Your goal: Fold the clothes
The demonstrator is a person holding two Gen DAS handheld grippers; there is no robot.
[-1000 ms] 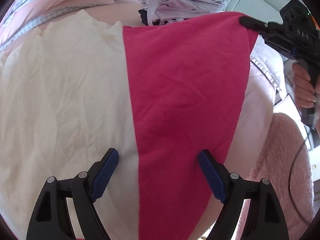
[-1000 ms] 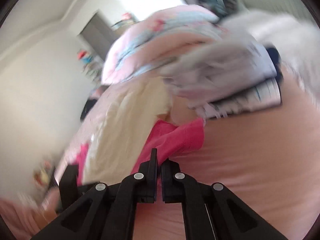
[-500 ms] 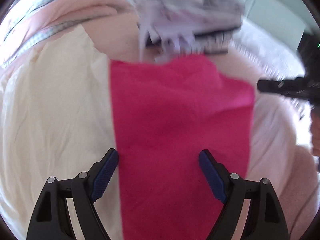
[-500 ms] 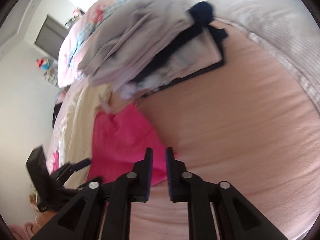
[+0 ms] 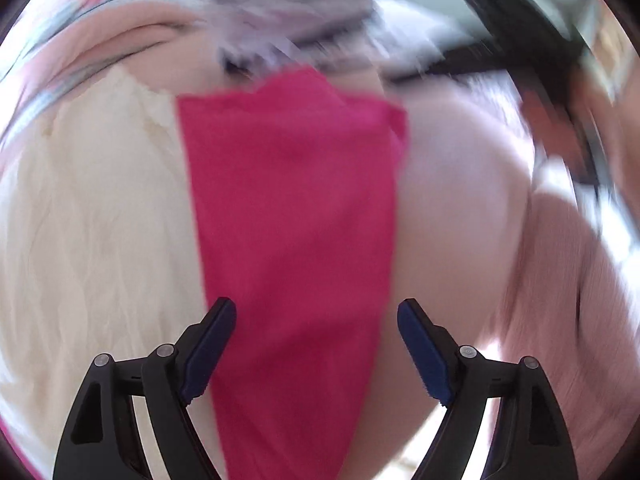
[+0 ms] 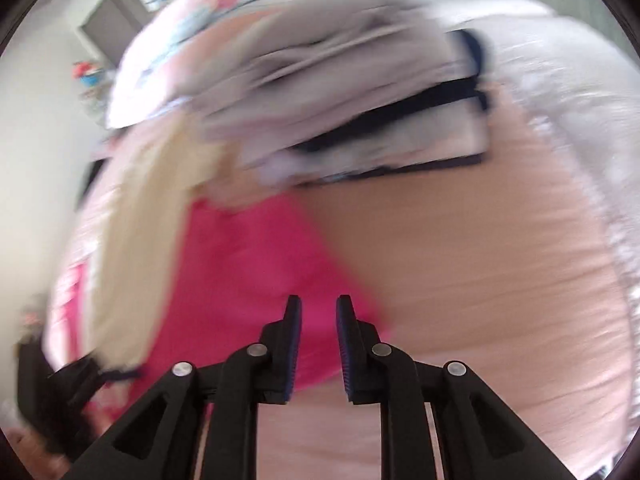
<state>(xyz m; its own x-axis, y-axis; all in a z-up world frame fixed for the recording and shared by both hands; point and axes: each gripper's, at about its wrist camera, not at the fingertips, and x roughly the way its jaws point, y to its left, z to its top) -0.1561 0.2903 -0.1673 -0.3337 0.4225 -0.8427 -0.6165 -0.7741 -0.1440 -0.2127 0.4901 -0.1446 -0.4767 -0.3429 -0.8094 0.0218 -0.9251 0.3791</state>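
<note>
A bright pink garment lies as a long folded strip on the bed, partly over a cream garment to its left. My left gripper hovers wide open over the strip's near end, with its pads clear of the cloth. In the right wrist view the pink garment lies just ahead, beside the cream garment. My right gripper stands over its near edge, jaws slightly apart with nothing pressed between them. Both views are blurred by motion.
A stack of folded grey, white and dark clothes sits beyond the pink garment. The pink bed sheet stretches to the right, bordered by a white quilt. A patterned duvet lies at the far left and a fluffy pink blanket at the right.
My right gripper let go of the pink garment's far corner and its jaws parted. The corner dropped and the garment now lies as a narrower strip. Both cameras swung.
</note>
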